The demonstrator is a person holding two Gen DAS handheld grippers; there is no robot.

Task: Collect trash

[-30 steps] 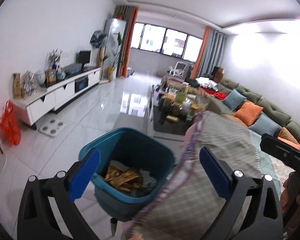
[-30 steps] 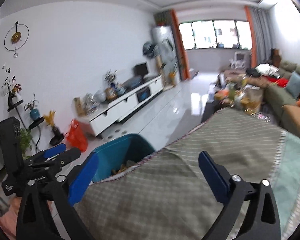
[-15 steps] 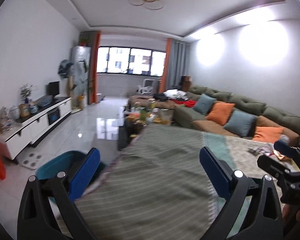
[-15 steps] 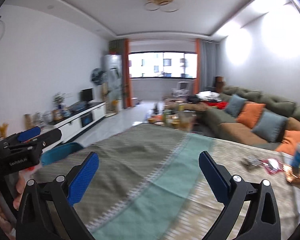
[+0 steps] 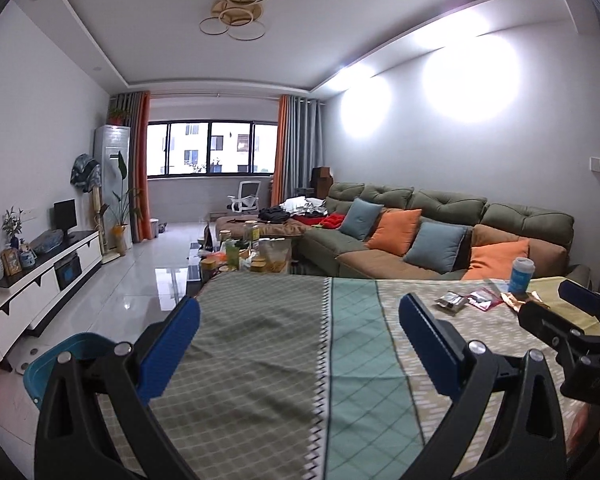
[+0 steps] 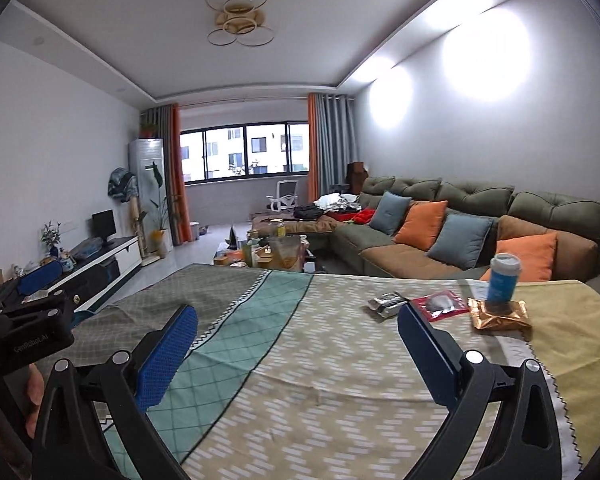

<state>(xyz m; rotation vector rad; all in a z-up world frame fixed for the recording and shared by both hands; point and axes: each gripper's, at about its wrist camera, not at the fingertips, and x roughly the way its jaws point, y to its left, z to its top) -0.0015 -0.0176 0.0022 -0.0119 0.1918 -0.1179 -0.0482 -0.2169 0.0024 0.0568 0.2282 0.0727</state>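
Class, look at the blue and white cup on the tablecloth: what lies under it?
The blue and white cup stands on a gold foil wrapper, which lies flat on the tablecloth. The part of the wrapper beneath the cup's base is covered, so anything there cannot be seen.

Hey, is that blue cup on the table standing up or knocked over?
Upright. The blue cup stands with its pale lid on top, on the gold wrapper.
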